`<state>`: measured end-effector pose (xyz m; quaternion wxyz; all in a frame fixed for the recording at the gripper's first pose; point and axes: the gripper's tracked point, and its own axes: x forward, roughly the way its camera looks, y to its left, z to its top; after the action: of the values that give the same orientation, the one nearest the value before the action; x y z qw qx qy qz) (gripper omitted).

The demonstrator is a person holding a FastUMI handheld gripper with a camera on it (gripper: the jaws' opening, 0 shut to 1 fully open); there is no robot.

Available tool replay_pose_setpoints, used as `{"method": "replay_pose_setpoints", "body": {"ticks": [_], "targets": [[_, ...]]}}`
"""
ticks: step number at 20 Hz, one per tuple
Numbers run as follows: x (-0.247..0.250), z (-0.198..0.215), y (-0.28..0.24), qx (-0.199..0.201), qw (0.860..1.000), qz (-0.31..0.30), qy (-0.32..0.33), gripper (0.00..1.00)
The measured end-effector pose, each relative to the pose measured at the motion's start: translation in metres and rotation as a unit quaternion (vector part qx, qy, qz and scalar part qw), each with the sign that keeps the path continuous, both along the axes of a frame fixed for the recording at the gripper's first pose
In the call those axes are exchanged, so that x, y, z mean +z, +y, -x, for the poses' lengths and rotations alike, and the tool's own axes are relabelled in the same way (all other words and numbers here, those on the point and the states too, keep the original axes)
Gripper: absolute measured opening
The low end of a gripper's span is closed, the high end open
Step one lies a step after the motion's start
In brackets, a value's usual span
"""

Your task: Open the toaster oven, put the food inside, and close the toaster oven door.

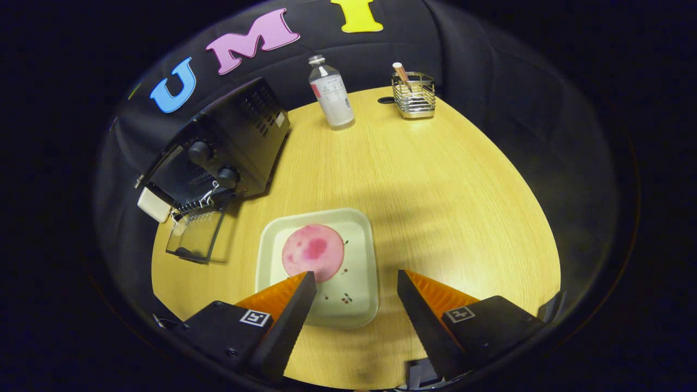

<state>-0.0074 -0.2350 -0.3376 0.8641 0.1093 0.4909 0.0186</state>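
Here the round wooden tabletop (435, 179) carries everything. At its far left stands the black toaster oven (228, 141), its glass door (195, 235) already dropped open and lying flat toward the near side, so the first step looks done. Near the middle sits a pale square plate (359, 256) holding the food (313, 251), a flat pink round slice lying toward the plate's left part. The hand-held gripper (356, 286) hovers above the plate's near edge with its fingers spread wide and nothing between them; the left fingertip overlaps the slice's near rim in the view, though I cannot tell if it touches.

The risk, as I judge it, is the slice itself: it is thin and lies flat, so closing the fingers from above could skid it across the plate or push the plate along the tabletop rather than lift it. Carrying it left, a low path could clip the open door.

At the far edge stand a clear bottle (331, 93) and, to its right, a wire basket (414, 96) with a slim stick-like thing (402, 71) leaning out of it.
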Motion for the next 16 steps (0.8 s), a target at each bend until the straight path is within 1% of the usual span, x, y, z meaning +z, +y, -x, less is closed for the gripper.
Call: {"method": "replay_pose_setpoints", "body": {"ticks": [4, 5, 6, 9, 13, 14, 16], "targets": [[-0.014, 0.004, 0.009, 0.015, 1.000, 0.000, 0.015, 1.00], [-0.012, 0.000, 0.009, 0.016, 1.000, 0.001, 0.005, 1.00], [-0.013, 0.003, 0.011, 0.021, 1.000, 0.000, 0.012, 1.00], [-0.012, 0.002, 0.013, 0.023, 1.000, -0.001, 0.008, 1.00], [-0.015, 0.003, 0.009, 0.023, 1.000, 0.012, 0.007, 0.97], [-0.016, 0.002, 0.007, 0.022, 1.000, 0.018, 0.008, 0.94], [-0.016, 0.006, 0.002, 0.021, 0.999, 0.031, 0.008, 0.81]]}}
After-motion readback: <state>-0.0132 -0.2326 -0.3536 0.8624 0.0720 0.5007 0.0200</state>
